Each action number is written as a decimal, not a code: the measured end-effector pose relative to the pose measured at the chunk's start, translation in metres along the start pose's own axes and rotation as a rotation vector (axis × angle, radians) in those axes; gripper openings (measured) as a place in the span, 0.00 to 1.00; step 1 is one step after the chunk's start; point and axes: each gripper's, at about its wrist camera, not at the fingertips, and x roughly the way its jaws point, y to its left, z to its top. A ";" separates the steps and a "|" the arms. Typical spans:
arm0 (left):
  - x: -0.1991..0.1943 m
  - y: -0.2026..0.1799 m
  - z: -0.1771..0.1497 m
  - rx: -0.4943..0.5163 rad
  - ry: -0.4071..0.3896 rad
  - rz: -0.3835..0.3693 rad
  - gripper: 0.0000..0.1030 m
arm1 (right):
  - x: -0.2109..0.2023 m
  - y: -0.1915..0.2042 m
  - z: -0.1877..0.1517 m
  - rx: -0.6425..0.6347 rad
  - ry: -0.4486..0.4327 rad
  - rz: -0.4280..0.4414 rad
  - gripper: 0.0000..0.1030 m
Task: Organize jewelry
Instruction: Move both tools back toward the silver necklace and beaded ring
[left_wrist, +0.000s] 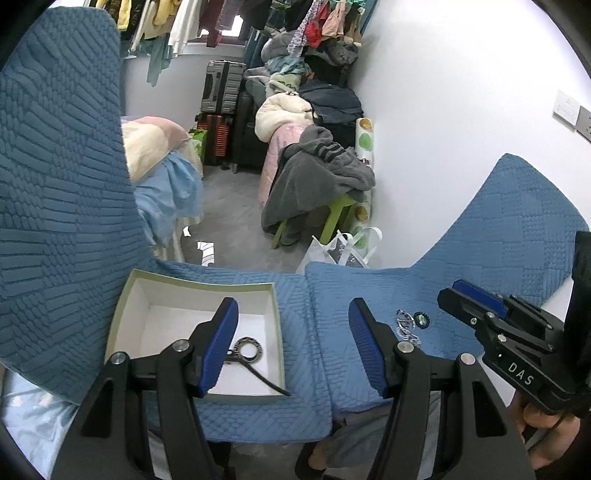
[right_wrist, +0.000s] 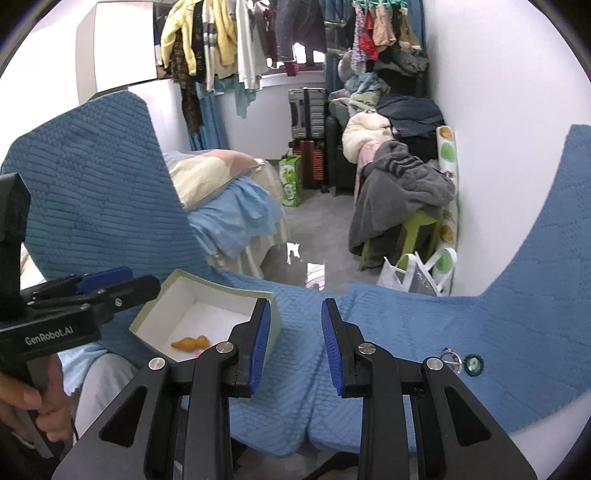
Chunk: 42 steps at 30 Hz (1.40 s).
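Observation:
An open box (left_wrist: 122, 321) with a white inside sits on the blue quilted cover (left_wrist: 332, 369). In it lie a dark ring-shaped piece with a strap (left_wrist: 247, 350) and, in the right wrist view, an orange piece (right_wrist: 190, 343) inside the box (right_wrist: 218, 286). A silver piece (left_wrist: 406, 328) and a round green-black brooch (left_wrist: 421, 319) lie loose on the cover to the right; the silver piece (right_wrist: 450, 356) and brooch (right_wrist: 474, 364) also show there. My left gripper (left_wrist: 293, 343) hovers open over the box's right edge, empty. My right gripper (right_wrist: 295, 345) stands narrowly open, empty, between box and loose pieces.
Past the cover's far edge the floor drops away. There stand a green stool under a grey garment (left_wrist: 317, 177), a white bag (left_wrist: 340, 251), a bed (left_wrist: 162, 177) and stacked suitcases (left_wrist: 221, 88). A white wall (left_wrist: 461, 110) runs along the right.

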 end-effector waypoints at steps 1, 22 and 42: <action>0.001 -0.004 -0.001 0.002 -0.001 -0.003 0.61 | -0.002 -0.004 -0.002 0.003 -0.001 -0.003 0.25; 0.056 -0.065 -0.032 -0.045 -0.010 -0.041 0.63 | 0.002 -0.094 -0.072 0.029 0.005 -0.108 0.25; 0.185 -0.142 -0.082 0.001 0.214 -0.171 0.63 | 0.037 -0.207 -0.161 0.190 -0.010 -0.228 0.25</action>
